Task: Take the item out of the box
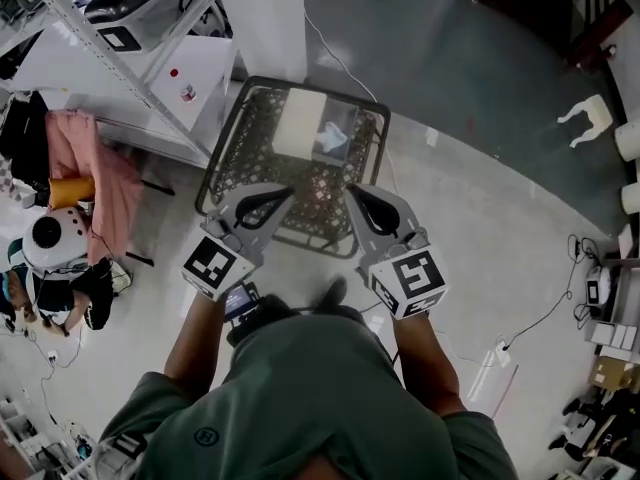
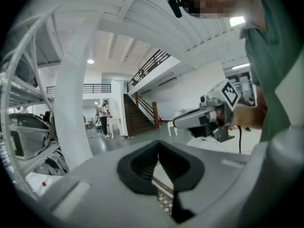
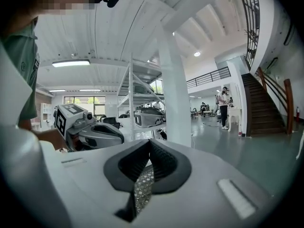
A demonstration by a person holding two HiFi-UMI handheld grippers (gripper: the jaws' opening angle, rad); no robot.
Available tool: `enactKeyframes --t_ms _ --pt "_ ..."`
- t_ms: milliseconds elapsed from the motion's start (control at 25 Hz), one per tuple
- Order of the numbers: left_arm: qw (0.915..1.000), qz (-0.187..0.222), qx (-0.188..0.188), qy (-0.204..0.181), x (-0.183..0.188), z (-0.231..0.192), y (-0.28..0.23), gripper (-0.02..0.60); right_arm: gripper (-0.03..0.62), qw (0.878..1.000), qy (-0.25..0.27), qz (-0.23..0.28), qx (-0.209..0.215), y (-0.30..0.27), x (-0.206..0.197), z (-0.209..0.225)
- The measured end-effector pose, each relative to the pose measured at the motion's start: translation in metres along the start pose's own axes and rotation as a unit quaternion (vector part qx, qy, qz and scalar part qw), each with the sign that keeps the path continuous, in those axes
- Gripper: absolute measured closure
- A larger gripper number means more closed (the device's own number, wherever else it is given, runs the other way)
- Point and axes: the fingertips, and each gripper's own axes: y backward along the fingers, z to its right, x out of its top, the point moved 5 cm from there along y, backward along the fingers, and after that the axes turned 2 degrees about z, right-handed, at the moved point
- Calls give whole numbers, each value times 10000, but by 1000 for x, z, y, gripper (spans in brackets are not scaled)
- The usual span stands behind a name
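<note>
Left gripper (image 1: 286, 193) and right gripper (image 1: 352, 192): jaws closed, empty, both on the near side of the cream rectangular cardboard box (image 1: 300, 120), not touching it.

white pillar (image 1: 262, 18), metal shelf rack (image 1: 100, 48) beside it, pink cloth (image 1: 110, 183), wooden staircase (image 3: 266, 110), distant standing person (image 3: 223, 108)

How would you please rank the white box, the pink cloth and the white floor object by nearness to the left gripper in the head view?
From the left gripper:
1. White box, just ahead on the mesh table.
2. Pink cloth, off to its left.
3. White floor object, far right.
</note>
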Motion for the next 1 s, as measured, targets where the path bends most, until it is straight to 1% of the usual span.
enactKeyframes --t_ms 160,360,600,800,1000 --pt "9999 -131 52 -9 4 -3 -24 577 589 9999 -100 -17 80 -4 -4 30" --pt "9997 -210 31 84 -4 -23 -41 577 589 9996 -248 -110 86 -23 -12 46" --pt "9993 -158 -339 83 -14 -59 -68 577 589 9992 -251 -236 -224 -50 -7 64" --pt "9977 -2 -677 -54 -19 -101 -93 577 589 9977 -172 -358 -547 -79 0 77" --pt "9951 130 -976 -10 -31 -145 -106 577 589 9953 -162 -445 -843 -117 4 84"
